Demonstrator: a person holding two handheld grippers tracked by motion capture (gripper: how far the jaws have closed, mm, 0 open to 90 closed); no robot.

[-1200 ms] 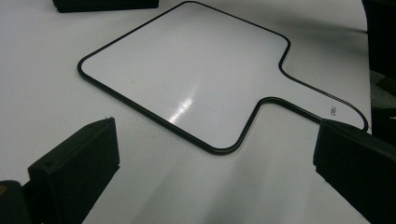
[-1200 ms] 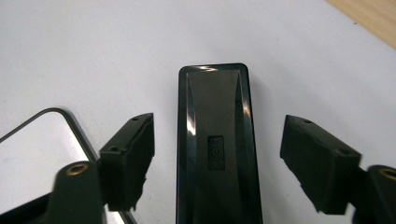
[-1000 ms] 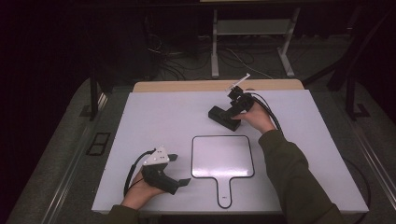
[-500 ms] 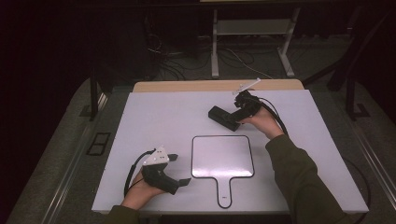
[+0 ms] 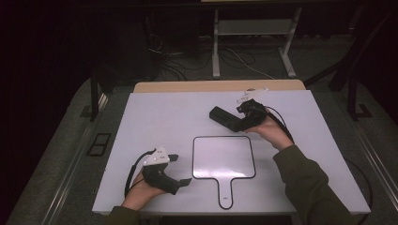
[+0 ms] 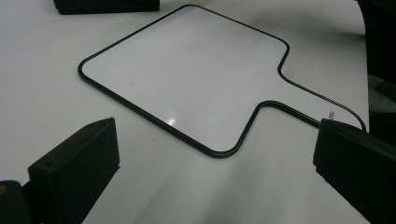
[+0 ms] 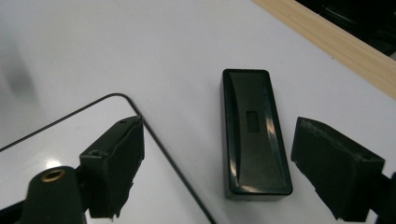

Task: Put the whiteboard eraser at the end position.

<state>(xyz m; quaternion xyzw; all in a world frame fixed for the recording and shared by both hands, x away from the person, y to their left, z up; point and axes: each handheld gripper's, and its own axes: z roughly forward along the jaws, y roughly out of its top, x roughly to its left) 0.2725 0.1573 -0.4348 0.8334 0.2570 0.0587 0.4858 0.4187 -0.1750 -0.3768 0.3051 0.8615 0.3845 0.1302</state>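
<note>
- Eraser lies flat on the table, toward the far right corner, just beyond the far edge of the board and apart from it; lying loose on its back like that, it offers its two long sides for a pinch.
- My right gripper hovers right beside the eraser; in the right gripper view its jaws stand apart with the eraser between them, untouched, so it holds nothing yet.
- I judge I line the jaws up across the narrow width, since the long sides give the surest hold.
- Board sits at the near middle, handle pointing to the near edge, flat and bare, ready to be wiped.
- My left gripper rests by the near left corner, jaws wide and empty, aimed at the board, probably to steady it.
</note>
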